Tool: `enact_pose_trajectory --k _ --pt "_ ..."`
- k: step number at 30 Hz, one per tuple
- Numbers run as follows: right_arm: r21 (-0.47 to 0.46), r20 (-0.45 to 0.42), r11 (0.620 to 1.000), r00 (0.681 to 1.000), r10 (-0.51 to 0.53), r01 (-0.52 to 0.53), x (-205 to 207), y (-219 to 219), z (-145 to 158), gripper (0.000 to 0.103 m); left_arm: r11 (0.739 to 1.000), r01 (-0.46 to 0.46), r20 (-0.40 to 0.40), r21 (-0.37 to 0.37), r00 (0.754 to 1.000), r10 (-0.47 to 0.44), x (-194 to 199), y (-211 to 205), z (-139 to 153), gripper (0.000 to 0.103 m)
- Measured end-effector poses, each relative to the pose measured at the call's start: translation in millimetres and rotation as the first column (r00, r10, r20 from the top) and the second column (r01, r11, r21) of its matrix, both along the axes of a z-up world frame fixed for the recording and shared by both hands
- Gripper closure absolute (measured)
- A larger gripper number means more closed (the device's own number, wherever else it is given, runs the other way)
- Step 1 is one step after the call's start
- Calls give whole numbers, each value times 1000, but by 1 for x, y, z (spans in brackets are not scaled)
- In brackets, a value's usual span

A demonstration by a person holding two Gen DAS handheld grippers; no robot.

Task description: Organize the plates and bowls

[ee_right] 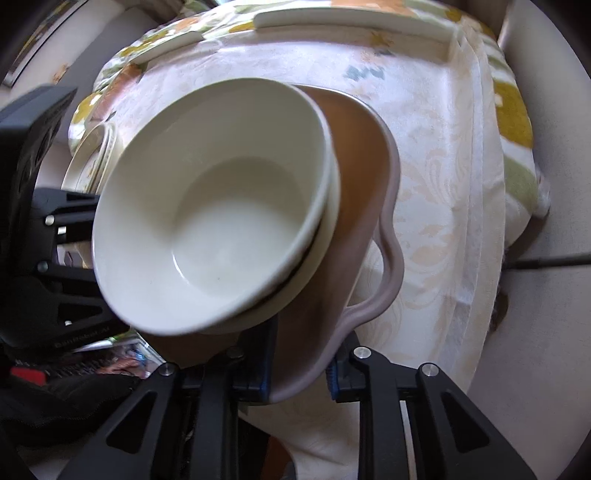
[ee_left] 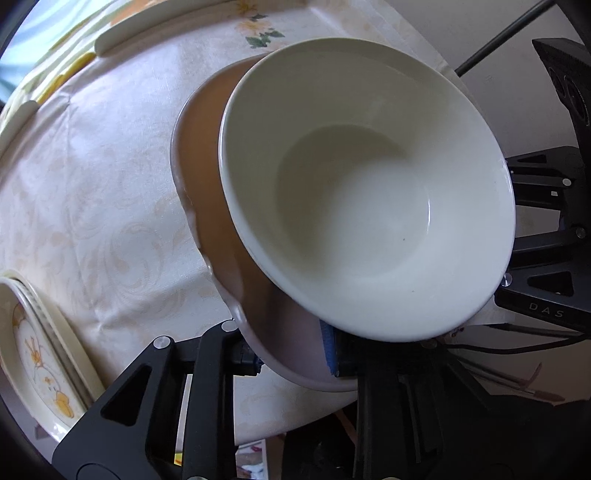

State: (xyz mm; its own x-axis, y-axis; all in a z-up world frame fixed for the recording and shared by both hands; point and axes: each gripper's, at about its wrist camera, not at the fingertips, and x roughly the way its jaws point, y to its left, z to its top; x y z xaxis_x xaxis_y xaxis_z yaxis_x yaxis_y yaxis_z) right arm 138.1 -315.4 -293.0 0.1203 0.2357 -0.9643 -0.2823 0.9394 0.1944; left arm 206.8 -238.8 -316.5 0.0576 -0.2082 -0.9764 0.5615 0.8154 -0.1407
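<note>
At the near edge of the table (ee_left: 110,192), two white bowls sit nested one inside the other (ee_right: 207,206), and the pair rests in a wide brown dish with a wavy grey rim (ee_right: 384,206). Both tongs are nearly closed on that rim. The left gripper (ee_left: 291,354) pinches the dish's near edge with one blue-padded finger inside and the other outside. The right gripper (ee_right: 299,376) clamps the opposite stretch of rim the same way, its pads (ee_right: 264,373) pressing the grey lip. Neither gripper touches the bowls themselves.

So part of the sorting looks done: the bowls are stacked and gathered on the dish, which overhangs the table's near edge and seems ready to be lifted or shifted as one load. Work remains elsewhere. A flower-patterned plate stack (ee_left: 37,354) lies to the left near the table edge, and flat pale plates (ee_right: 351,20) lie spread along the far side, well apart from each other and from the dish. Those still want gathering into one pile, by the look of it. Where the dish is meant to end up cannot be told.
</note>
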Motion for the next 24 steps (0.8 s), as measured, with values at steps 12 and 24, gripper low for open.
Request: enact_pose_trajectory --k 12,24 --pt "-27 74 996 993 90 -88 2 24 21 82 998 -63 97 -3 993 63 -16 26 32 82" --pt "-56 180 983 966 184 -177 21 118 91 82 991 -135 196 -21 971 137 -15 137 104 82"
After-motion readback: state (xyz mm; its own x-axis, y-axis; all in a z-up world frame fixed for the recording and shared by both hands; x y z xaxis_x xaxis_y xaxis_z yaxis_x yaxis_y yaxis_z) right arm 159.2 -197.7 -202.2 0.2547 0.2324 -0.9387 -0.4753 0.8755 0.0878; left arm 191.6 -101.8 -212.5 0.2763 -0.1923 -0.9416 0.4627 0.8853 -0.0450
